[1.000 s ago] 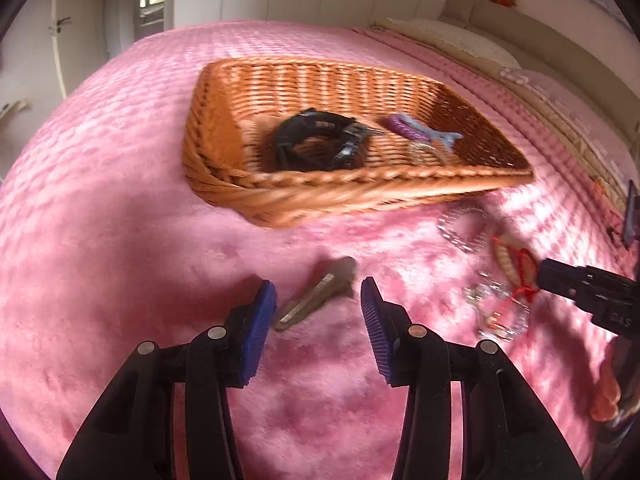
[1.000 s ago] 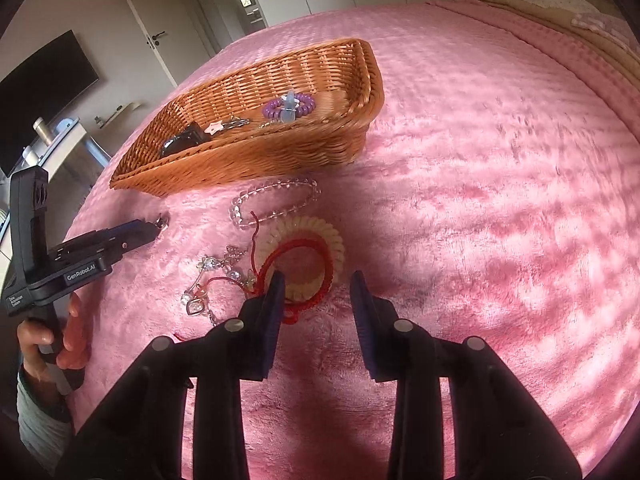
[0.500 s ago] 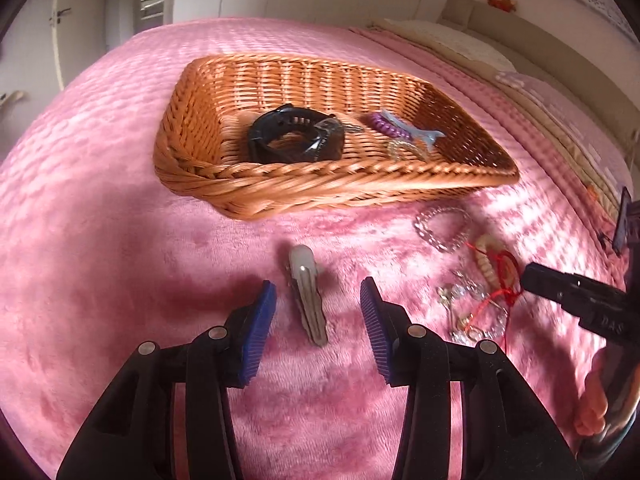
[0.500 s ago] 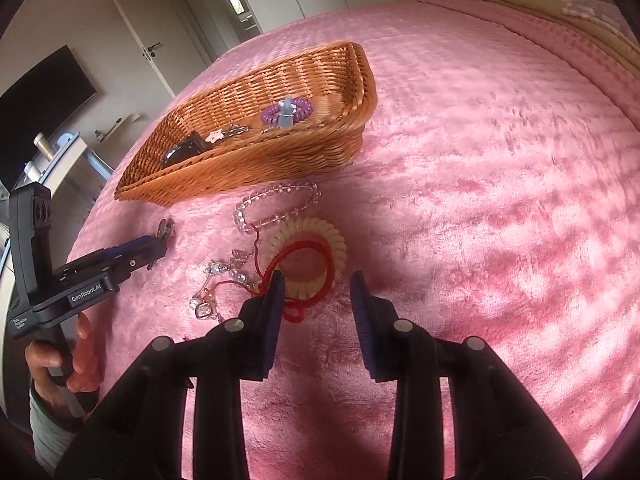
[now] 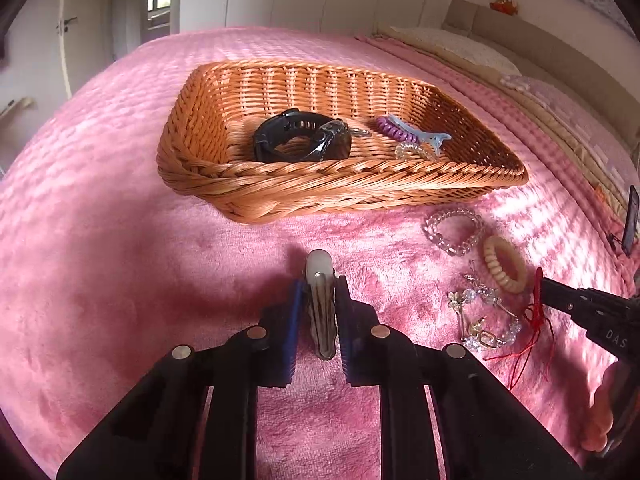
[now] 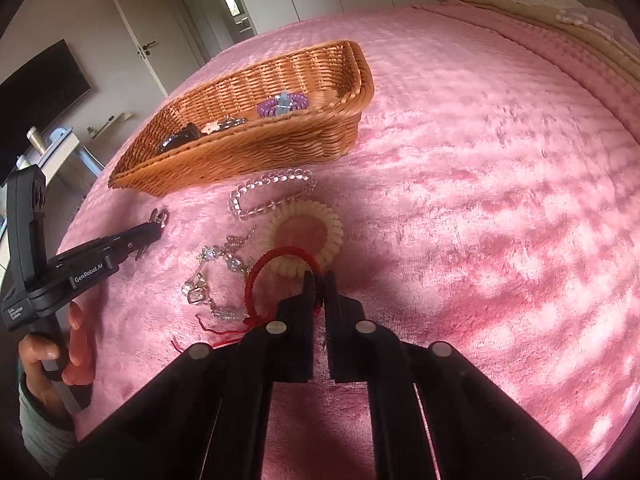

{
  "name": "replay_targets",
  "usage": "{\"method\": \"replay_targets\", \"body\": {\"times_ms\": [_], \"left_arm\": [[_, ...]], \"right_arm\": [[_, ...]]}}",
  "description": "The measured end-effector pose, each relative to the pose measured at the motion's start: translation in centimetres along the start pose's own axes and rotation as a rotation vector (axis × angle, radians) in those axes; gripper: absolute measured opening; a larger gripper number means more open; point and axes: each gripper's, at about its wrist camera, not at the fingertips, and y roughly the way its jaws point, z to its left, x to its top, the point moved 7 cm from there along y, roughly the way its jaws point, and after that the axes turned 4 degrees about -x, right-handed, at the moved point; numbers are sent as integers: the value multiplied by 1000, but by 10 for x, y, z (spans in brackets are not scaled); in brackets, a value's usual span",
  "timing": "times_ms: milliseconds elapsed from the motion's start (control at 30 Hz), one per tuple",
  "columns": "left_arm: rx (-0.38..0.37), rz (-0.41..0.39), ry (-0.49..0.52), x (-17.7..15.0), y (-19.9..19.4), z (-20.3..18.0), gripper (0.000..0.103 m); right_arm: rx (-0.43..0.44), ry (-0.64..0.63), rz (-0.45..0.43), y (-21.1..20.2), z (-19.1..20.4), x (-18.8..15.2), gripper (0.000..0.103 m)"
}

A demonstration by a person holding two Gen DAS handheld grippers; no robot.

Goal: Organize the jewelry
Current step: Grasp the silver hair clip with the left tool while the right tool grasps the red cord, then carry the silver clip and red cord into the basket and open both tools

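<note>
Hair clip [image 5: 321, 312] lengthwise in closed left claw [image 5: 319, 292], rounded end forward, right claw [image 6: 319, 280] pinching red cord bracelet [image 6: 276, 280]

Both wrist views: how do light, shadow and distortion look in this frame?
Left wrist view: dappled sunlight on the pink bedspread, shadow beside the left gripper; fisheye bends the basket rim. Right wrist view: sharp centre, dark shadow around the right gripper, black vignette corners, curved doors.
</note>
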Motion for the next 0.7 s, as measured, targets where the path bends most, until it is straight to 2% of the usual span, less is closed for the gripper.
{"method": "replay_targets", "body": {"times_ms": [200,333,500,700], "left_arm": [[-52,-74,14,-1,-28,-14,15],[-90,-122,26,6,-52,-32,15],[-118,-227,42,37,-93,-49,15],[-132,-303,34,90,-103,-57,15]], "right_arm": [[36,6,-58,-25,1,10,4],[92,4,-116,-51,6,26,4],[88,-44,-200,-81,21,62,4],[63,-138,-325,-94,47,128,4]]}}
